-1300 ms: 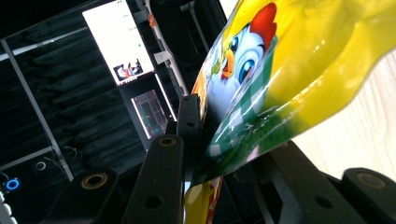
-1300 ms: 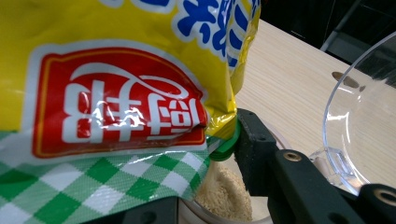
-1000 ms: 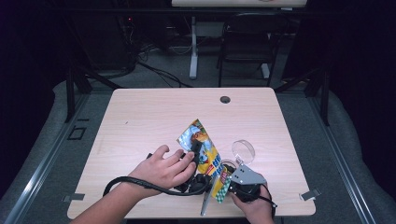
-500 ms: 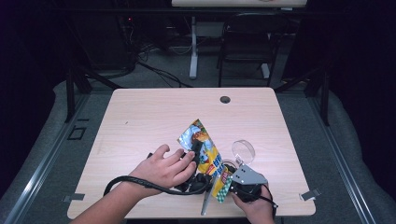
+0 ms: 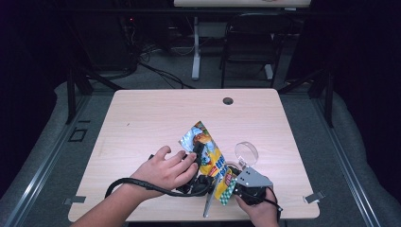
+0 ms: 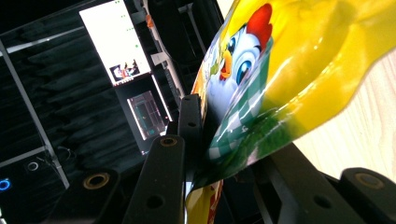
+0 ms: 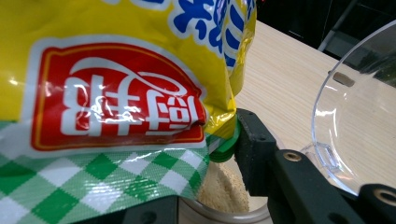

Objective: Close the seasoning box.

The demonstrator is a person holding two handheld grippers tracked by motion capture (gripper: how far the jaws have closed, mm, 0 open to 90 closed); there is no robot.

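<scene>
Yellow foil seasoning bag (image 5: 205,144) and both hands sit exactly as they did a second ago: nothing has shifted, the bag's tilt is the same and neither tool's jaws have moved. I read this as a steady hold in the middle of a pour rather than a move between steps.

At the left, the left hand (image 5: 163,170) covers the left tool (image 5: 197,153), whose cable (image 5: 123,182) loops along the near edge of the counter (image 5: 156,113). In the left gripper view the bag bulges between the two black jaws and both press on it, so this tool is clamped on the bag. The bag slants across the near middle of the counter, silver upper end raised, green-checked lower end down.

Just right of that, the right gripper view shows the lower end hanging over a small clear jar (image 7: 224,193) that already holds pale powder. A clear domed lid (image 5: 246,152) lies just beside the jar, off it.

The right tool (image 5: 232,174), in the right hand (image 5: 257,210), reaches to the jar. One jaw stands against the jar's side and the bag hides the other, so I cannot tell whether it grips.

The bag also screens the jar's mouth, so spill is hard to watch for, and the lid sits close enough to be nudged. Farther back, a dark grommet hole (image 5: 228,100) is well clear.
</scene>
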